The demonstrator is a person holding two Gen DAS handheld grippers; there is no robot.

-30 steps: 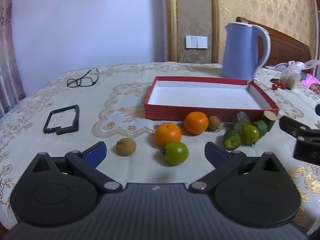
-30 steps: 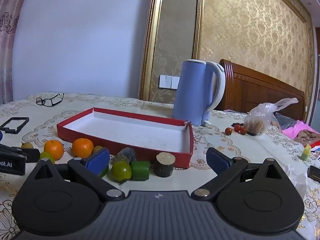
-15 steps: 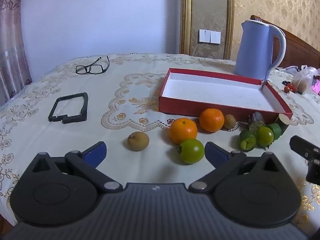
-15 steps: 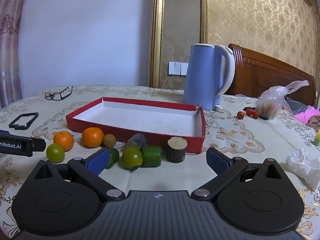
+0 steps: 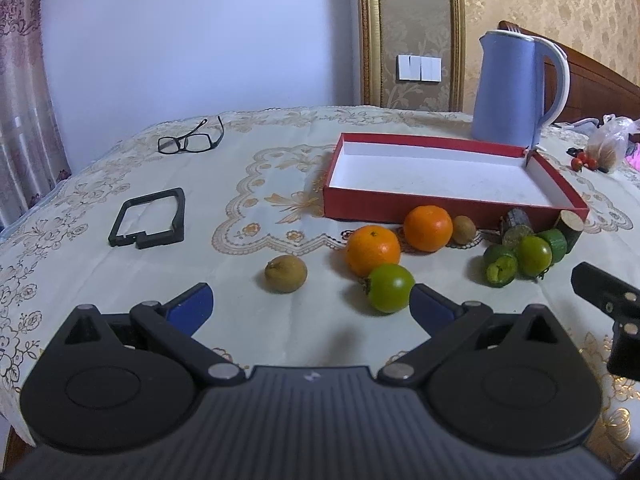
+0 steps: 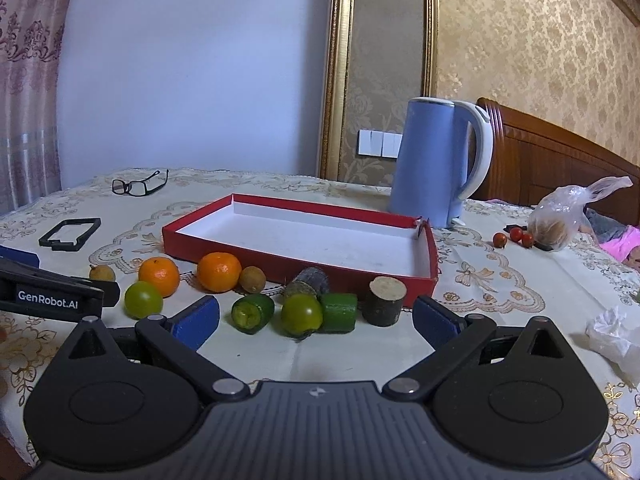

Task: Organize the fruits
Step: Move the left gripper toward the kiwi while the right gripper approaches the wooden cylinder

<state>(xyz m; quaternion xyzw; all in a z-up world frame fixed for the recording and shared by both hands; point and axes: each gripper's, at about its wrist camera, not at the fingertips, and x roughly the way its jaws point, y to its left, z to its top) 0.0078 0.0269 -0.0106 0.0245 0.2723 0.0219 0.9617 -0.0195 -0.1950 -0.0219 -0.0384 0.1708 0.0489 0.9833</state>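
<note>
A shallow red box [image 5: 400, 204] [image 6: 280, 268] with a white floor lies on the tablecloth with nothing in it. In front of it lie two oranges [image 5: 373, 250] [image 5: 427, 227], a green round fruit [image 5: 390, 287], a brown fruit [image 5: 285, 273], a second small brown fruit [image 5: 464, 229], and a cluster of green pieces [image 6: 298, 313] with a wood-like stub [image 6: 383, 300]. My left gripper [image 5: 310, 304] hovers open just short of the green fruit. Facing the green cluster, my right gripper [image 6: 316, 316] is open with nothing between its fingers.
A blue kettle [image 5: 516, 88] stands behind the box. Glasses [image 5: 188, 142] and a black frame [image 5: 150, 218] lie at the left. A plastic bag [image 6: 560, 220], small red fruits [image 6: 514, 237] and crumpled tissue [image 6: 612, 332] are at the right.
Both grippers have drawn back and risen a little, so the fruit and box sit farther off in both views. Both stay open. Nothing on the table moved.
</note>
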